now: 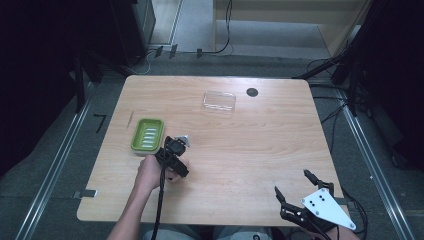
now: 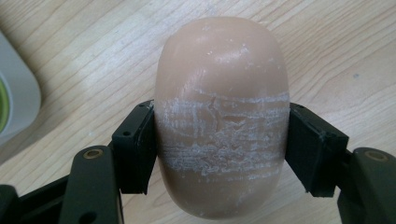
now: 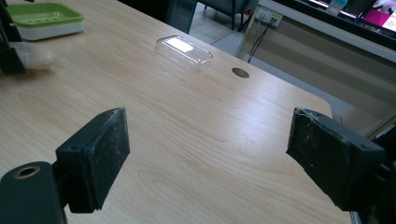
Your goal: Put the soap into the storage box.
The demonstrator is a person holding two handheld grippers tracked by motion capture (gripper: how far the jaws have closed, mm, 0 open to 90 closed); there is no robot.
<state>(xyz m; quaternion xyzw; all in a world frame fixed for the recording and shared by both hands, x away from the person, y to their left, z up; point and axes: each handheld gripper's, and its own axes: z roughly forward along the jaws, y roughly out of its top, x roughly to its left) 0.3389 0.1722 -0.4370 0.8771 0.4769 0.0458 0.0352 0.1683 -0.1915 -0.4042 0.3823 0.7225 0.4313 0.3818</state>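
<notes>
One soap bar (image 2: pixel 220 116) clamped in left hand-held gripper (image 2: pixel 219 149) | right hand-held gripper (image 3: pixel 210 158) jaws apart | one green soap dish (image 1: pixel 147 134) | one clear lid (image 1: pixel 219 101) | wooden desk (image 1: pixel 250 145)

The person's left forearm reaches up from the bottom edge, its hand (image 1: pixel 150 172) gripping the left gripper (image 2: pixel 219 147), whose black jaws are clamped tight. The right gripper (image 1: pixel 293 186) rests low at the near right, jaws spread wide apart.
</notes>
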